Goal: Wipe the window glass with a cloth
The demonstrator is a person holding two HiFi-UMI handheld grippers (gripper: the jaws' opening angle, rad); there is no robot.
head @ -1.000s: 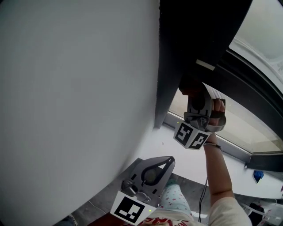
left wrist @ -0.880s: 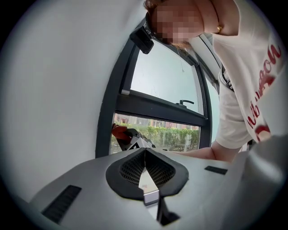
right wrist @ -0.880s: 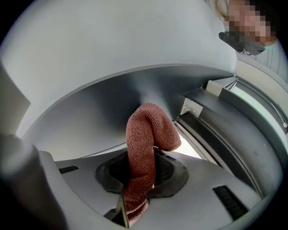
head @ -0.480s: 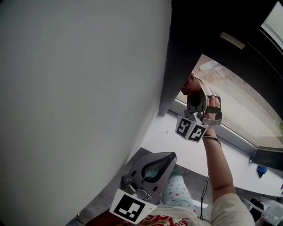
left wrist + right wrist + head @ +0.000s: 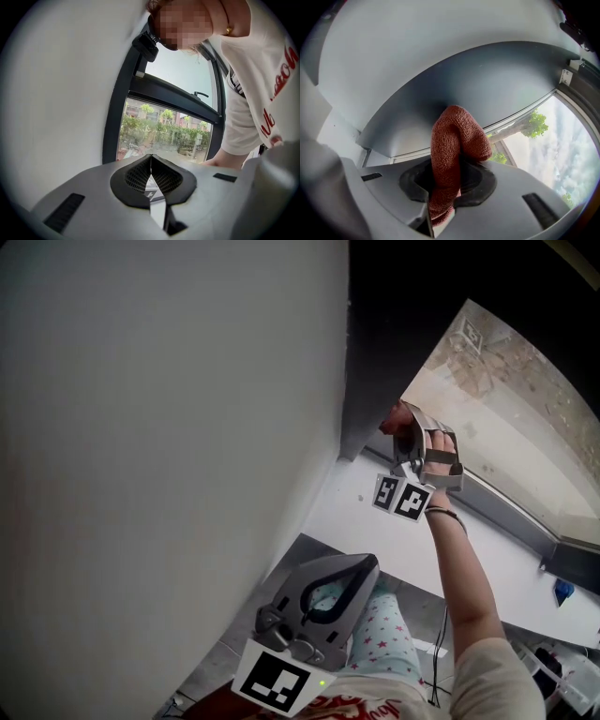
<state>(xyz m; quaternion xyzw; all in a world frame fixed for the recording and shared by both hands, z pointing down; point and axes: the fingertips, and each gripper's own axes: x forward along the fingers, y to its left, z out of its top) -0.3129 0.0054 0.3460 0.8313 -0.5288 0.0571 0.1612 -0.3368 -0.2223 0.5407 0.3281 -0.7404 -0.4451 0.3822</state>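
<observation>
My right gripper (image 5: 401,424) is raised at the left edge of the window glass (image 5: 506,399), close to the dark frame (image 5: 375,352), and is shut on a rust-red cloth (image 5: 452,150). The folded cloth sticks out past the jaws and shows as a small red patch (image 5: 398,413) in the head view. In the right gripper view the glass (image 5: 553,136) lies to the right beyond the cloth. My left gripper (image 5: 361,563) hangs low near the white wall, jaws shut with nothing between them (image 5: 151,157).
A broad white wall (image 5: 159,456) fills the left. A white sill (image 5: 375,540) runs under the window. A person's arm (image 5: 464,587) holds the right gripper. A dark crossbar (image 5: 173,96) divides the window in the left gripper view.
The right gripper with the cloth has risen slightly along the frame's edge, and the head view has tilted, showing more glass. The left gripper has stayed low.
</observation>
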